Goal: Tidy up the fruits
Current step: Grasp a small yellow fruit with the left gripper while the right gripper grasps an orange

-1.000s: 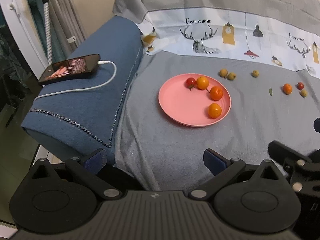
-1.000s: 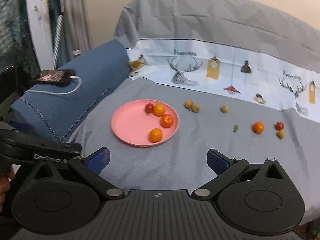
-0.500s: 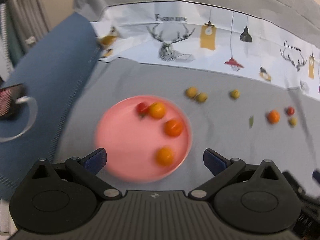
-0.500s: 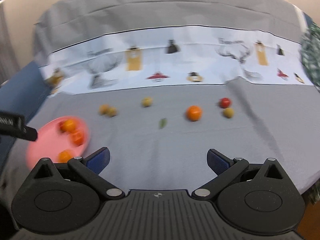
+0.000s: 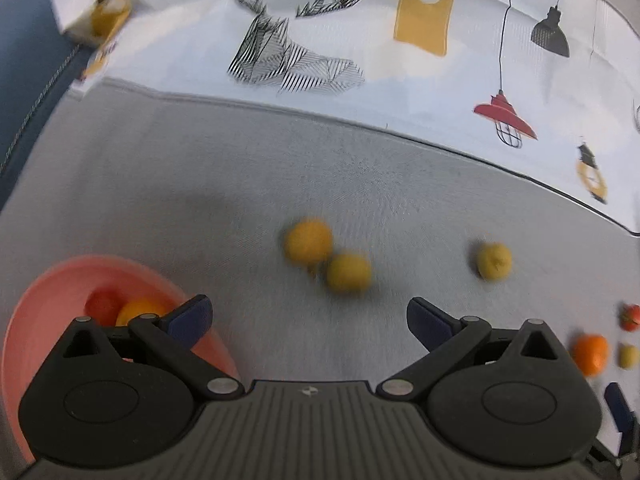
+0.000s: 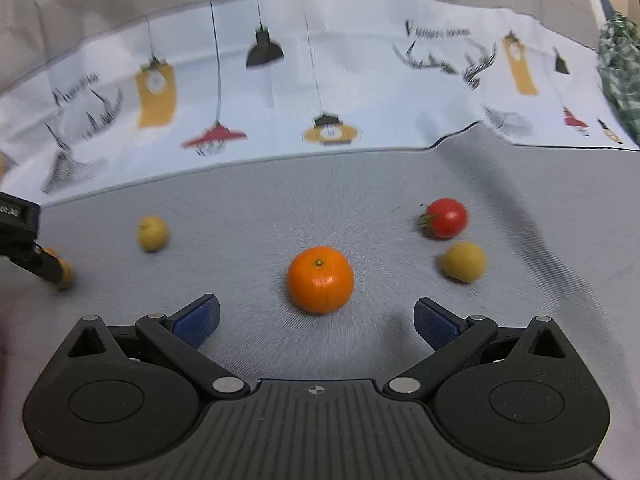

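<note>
Both grippers empty, fingers spread wide. Left gripper poised over the grey bed cover, just short of a touching pair of yellow fruits; pink plate beside its left finger, holding a red tomato and an orange fruit, partly hidden behind the finger. Third yellow fruit alone, farther from the plate than the pair. Right gripper lined up on an orange, which sits just ahead of the gap between the fingers, not yet inside it. Beyond the orange, on the side away from the plate: a small tomato and a yellow fruit, near each other, contact unclear.

Likely risks, judged from this layout:
- Round fruit on soft cloth: a nudge from one finger before the other arrives, then a roll out of the gap.
- Touching pair: closing on one probably shoves the other away from the plate, or catches both badly.
- Heavy motion blur in the left view: fast approach, easy overshoot into the cover or a knock against the plate rim.
- Soft fruit: too hard a squeeze, bruised or split skin, worst for the tomato.
- Two grippers working near each other: possible bump on the way back to the plate.
</note>
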A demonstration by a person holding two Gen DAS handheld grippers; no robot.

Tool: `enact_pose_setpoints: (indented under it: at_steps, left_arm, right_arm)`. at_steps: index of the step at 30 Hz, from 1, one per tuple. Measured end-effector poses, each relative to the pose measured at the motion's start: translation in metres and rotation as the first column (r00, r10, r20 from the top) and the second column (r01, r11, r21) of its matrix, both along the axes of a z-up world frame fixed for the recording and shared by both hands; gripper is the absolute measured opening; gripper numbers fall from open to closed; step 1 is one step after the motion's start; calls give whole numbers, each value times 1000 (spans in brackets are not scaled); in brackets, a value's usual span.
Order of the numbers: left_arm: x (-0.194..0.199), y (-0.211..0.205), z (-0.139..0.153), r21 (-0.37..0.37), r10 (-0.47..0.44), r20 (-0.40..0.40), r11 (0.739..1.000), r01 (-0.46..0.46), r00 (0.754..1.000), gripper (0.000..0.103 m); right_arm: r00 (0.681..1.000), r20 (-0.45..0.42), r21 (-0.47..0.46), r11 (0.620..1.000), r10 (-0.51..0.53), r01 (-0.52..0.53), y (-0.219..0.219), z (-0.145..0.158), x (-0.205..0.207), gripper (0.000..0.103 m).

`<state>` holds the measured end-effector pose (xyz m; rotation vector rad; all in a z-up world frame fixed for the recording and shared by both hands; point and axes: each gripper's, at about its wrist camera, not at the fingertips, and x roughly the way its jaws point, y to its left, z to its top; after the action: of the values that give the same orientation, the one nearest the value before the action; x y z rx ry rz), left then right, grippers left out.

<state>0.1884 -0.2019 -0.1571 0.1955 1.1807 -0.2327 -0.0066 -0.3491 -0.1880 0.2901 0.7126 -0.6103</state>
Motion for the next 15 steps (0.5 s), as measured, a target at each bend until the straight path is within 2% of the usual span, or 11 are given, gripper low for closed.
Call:
enact_pose_setpoints:
  at_steps: [1, 4, 8, 10, 11, 12, 13, 14, 15]
  left_arm:
    - [5, -4, -6, 3, -7, -13, 1000, 7, 1000, 103]
    - [19, -7, -21, -13, 31, -78, 999, -32, 997, 103]
    - [22, -7, -23, -48, 55, -54, 997, -58, 997, 102]
    - [20, -3, -20, -62, 70, -48, 995, -73, 996, 89]
    - [18, -2, -17, -54, 71, -34, 996, -73, 997, 70]
    - [17, -2, -15, -37, 65, -27, 997, -66, 997, 44]
    - [17, -3, -13, -37, 61, -34, 997, -62, 998, 31]
    - [17, 0, -12, -49, 67, -52, 996, -69, 996, 28]
    - [17, 3, -11, -61, 81, -67, 995, -85, 994, 28]
  right_arm:
    - [1000, -22, 3, 1000, -6, 6, -5, -8, 6, 102]
    - [1000, 26, -66, 998, 0, 1, -5, -18, 8, 102]
    - [999, 49, -77, 997, 8, -4, -5, -21, 6, 102]
    - [999, 48, -75, 997, 10, -7, -7, -20, 7, 102]
    - [999, 47, -71, 997, 14, -10, -7, -19, 5, 100]
    - [999, 50, -67, 998, 12, -9, -7, -18, 4, 88]
    - [998, 61, -72, 997, 14, -9, -4, -14, 0, 62]
    - [997, 67, -76, 997, 25, -20, -1, -12, -2, 40]
    - [997, 65, -81, 996, 31, -25, 2, -9, -4, 39]
